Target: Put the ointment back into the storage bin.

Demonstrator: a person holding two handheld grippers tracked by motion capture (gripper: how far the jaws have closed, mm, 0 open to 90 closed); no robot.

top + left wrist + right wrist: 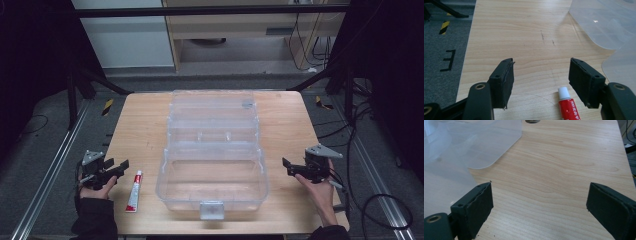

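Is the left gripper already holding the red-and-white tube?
No: in the left gripper view the left gripper stands open and the tube lies on the table, untouched.

Both grippers were black, the left gripper (118, 167) and the right gripper (291, 168) each topped by a grey three-cornered plate. Their blocky jaws carried small screw holes and frayed pad edges. The person wore dark sleeves.

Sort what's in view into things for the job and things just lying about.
For the job:
red-and-white tube beside the open left gripper
clear plastic box, lid open
open right gripper

Lying about:
cables on the floor
hazard-striped tape
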